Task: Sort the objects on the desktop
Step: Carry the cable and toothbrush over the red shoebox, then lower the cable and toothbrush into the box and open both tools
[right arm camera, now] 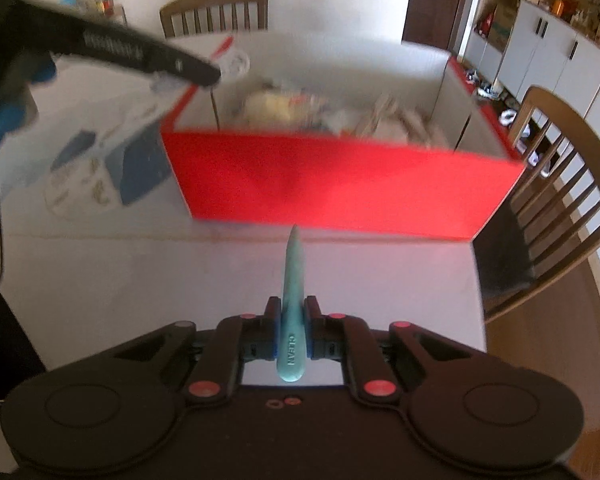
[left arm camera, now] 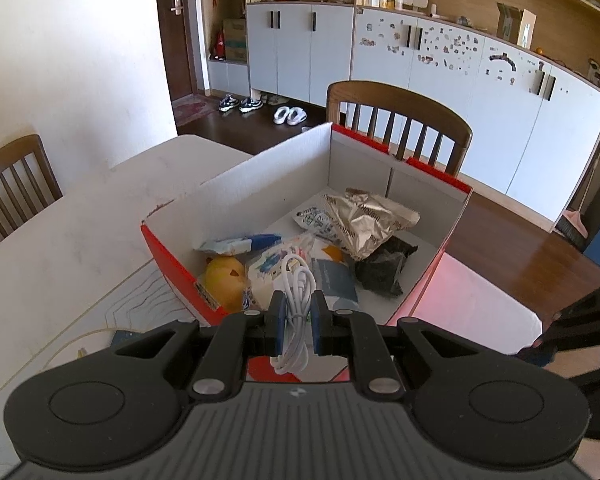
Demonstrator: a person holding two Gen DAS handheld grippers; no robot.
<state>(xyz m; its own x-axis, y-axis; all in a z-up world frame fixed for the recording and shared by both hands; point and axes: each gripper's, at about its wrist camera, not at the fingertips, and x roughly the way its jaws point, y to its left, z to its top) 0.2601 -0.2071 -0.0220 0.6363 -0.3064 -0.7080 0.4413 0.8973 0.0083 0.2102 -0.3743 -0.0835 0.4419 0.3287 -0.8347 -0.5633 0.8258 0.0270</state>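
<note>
Box: the red box (left arm camera: 172, 268), white inside, stands open on the table (left arm camera: 60, 240), and in the left wrist view it fills the middle from about 9 to 3 o'clock.
Already sorted: a crumpled foil bag (left arm camera: 370, 220), a black wrapper (left arm camera: 384, 270), a yellow soft toy (left arm camera: 224, 278), a blue-and-white packet (left arm camera: 236, 243) and a few white pouches lie loose on its floor, so much of the job looks done.
Left hand-held gripper (left arm camera: 298, 312): its two fingers are clamped on a coiled white cable (left arm camera: 296, 280), held above the near edge of the box at about 6 o'clock; the cable is not yet let go.
Right hand-held gripper (right arm camera: 293, 324): pressed together on a pale green stick (right arm camera: 294, 280) marked CLEAN, whose tip points to 12 o'clock toward the red front wall; the stick is over bare table, outside the box and near it.
Still on the table: in the right wrist view a blue-and-white booklet or pack (right arm camera: 136, 160) and a printed sheet lie at about 10 o'clock, just beside the left wall of the box; the blur hides what they are.
Left to do: by my reading, drop the cable in, carry the stick over the wall and release it, then deal with the flat items beside the box.
Progress: well past halfway, judged from the filled box and the few things outside it.
</note>
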